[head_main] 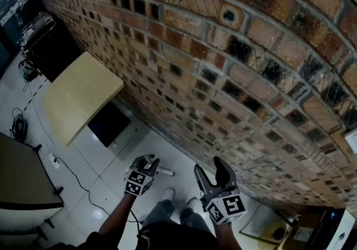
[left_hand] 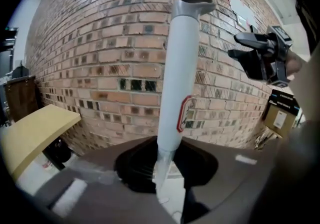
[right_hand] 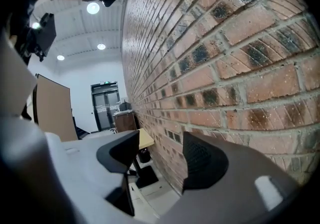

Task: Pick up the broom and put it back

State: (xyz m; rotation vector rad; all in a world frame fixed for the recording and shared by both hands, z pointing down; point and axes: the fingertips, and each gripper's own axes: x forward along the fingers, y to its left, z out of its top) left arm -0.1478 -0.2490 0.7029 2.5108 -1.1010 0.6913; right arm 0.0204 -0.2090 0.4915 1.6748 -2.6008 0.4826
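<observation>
The broom shows only as its white handle (left_hand: 177,93) with a grey cap, standing upright in front of the brick wall in the left gripper view. My left gripper (left_hand: 165,168) is shut on the handle's lower part. In the head view a short white piece of the handle (head_main: 165,173) pokes out beside the left gripper (head_main: 149,160), low over the pale floor. The broom's head is hidden. My right gripper (head_main: 212,173) hangs a little to the right, open and holding nothing; its dark fingers (right_hand: 202,160) frame bare wall and floor. It also appears as the right gripper (left_hand: 255,50) in the left gripper view.
A brick wall (head_main: 234,76) fills the far side. A light wooden table (head_main: 83,95) stands against it at left, with a black box (head_main: 109,123) underneath. A dark table (head_main: 22,176) and cables (head_main: 72,173) lie at left. Cardboard boxes (head_main: 304,232) sit at bottom right.
</observation>
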